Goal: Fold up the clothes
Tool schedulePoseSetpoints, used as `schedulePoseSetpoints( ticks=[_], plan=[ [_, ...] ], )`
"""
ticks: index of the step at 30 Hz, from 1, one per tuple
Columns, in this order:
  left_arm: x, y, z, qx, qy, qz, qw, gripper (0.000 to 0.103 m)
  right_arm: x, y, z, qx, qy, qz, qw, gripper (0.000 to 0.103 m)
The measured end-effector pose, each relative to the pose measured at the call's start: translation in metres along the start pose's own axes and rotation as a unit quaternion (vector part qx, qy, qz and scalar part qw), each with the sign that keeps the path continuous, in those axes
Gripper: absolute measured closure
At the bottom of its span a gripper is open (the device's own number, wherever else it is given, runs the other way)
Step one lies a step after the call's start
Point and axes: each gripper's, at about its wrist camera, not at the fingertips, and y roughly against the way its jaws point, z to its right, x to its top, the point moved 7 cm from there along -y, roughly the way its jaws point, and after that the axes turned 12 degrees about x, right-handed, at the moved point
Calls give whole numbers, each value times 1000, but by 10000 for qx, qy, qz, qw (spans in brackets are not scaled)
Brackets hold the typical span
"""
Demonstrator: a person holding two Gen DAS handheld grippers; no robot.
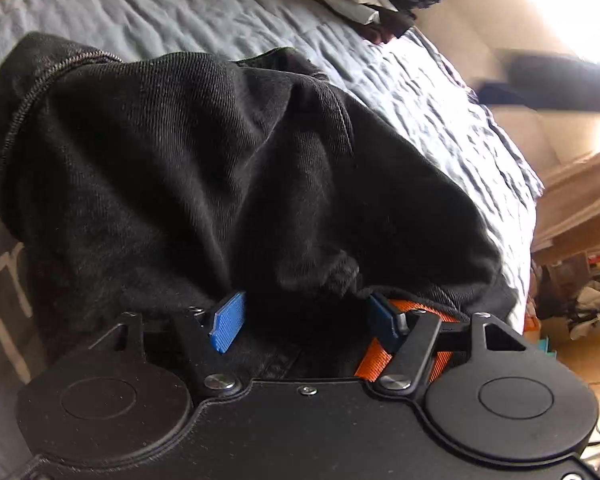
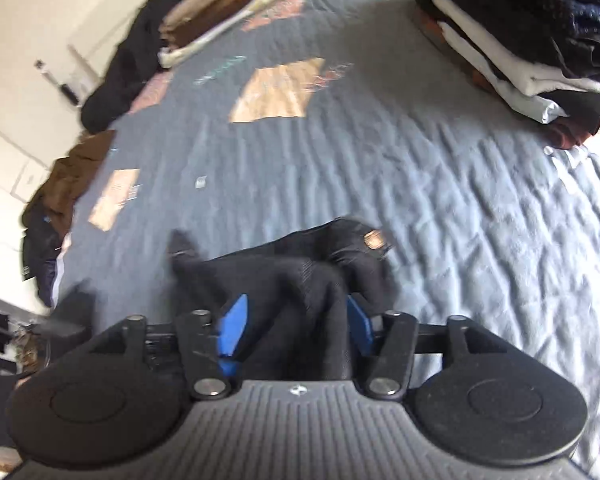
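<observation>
Quilted blue bedspread [image 2: 440, 184] carries the black denim garment [image 1: 204, 168], bunched toward twelve o'clock from both grippers; left gripper [image 1: 304, 320] and right gripper [image 2: 296, 322] each clamp its cloth.

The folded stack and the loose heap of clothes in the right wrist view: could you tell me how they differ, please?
The folded stack sits at the upper right of the bed in flat, squared layers; the loose heap runs along the left edge, crumpled and unlayered. The stack shows white, dark and navy pieces; the heap shows black, brown and cream. Both rest on the blue-grey quilt.
</observation>
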Motion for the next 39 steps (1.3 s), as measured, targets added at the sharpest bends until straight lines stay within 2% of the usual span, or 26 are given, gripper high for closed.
schedulePoseSetpoints(
  ticks=[3, 6, 7, 9, 12, 17, 18, 20, 22, 23, 24, 25, 28, 30, 34, 35, 37, 39],
  plan=[
    [0, 4, -1, -90, 27, 5, 10000, 35, -26, -1, -10, 239, -134, -172, 9995, 43],
    [-1, 30, -18, -567, 453, 94, 9973, 35, -52, -3, -18, 466, -271, -342, 9980, 42],
    [-1, 42, -25, -779, 610, 224, 9948, 35, -59, -7, -8, 420, -345, -385, 9978, 43],
    [-1, 62, -35, -1230, 883, 486, 9873, 35, -73, -16, 11, 345, -494, -462, 9971, 43],
    [1, 76, -40, -1896, 1241, 657, 9718, 35, -73, -15, 32, 664, -796, -311, 9941, 45],
    [12, 50, -22, -2667, 1689, 468, 9477, 35, -73, -14, 49, 1026, -1051, -260, 9888, 46],
    [13, 39, -21, -2675, 1759, 400, 9465, 34, -73, -13, 48, 1023, -1010, -297, 9892, 46],
    [9, 15, -24, -2410, 1738, 212, 9546, 34, -76, -12, 43, 976, -824, -401, 9910, 46],
    [5, -7, -28, -2183, 1570, 78, 9631, 40, -81, -14, 39, 915, -624, -486, 9927, 46],
    [3, -14, -30, -2113, 1466, 51, 9664, 49, -83, -16, 38, 880, -522, -540, 9933, 46],
    [-1, -15, -33, -2077, 1372, 69, 9685, 57, -84, -17, 37, 845, -420, -595, 9938, 46],
    [-5, -14, -37, -2048, 1286, 76, 9703, 58, -85, -18, 36, 813, -321, -647, 9941, 46],
    [-16, -4, -47, -1975, 1073, 67, 9744, 59, -86, -22, 35, 806, -139, -722, 9940, 46],
    [-24, 3, -55, -1801, 898, 127, 9794, 60, -84, -23, 37, 807, -123, -791, 9935, 46],
    [-33, 16, -66, -1525, 647, 190, 9860, 59, -85, -24, 44, 583, -7, -983, 9934, 45],
    [-33, 21, -67, -1460, 636, 170, 9871, 57, -86, -21, 45, 574, -55, -985, 9935, 43],
    [-28, 35, -71, -1399, 729, 281, 9871, 41, -88, -17, 47, 534, -142, -990, 9936, 40],
    [-25, 52, -84, -1124, 865, 552, 9883, 0, -88, -13, 47, 479, -226, -994, 9936, 39]
  ],
)
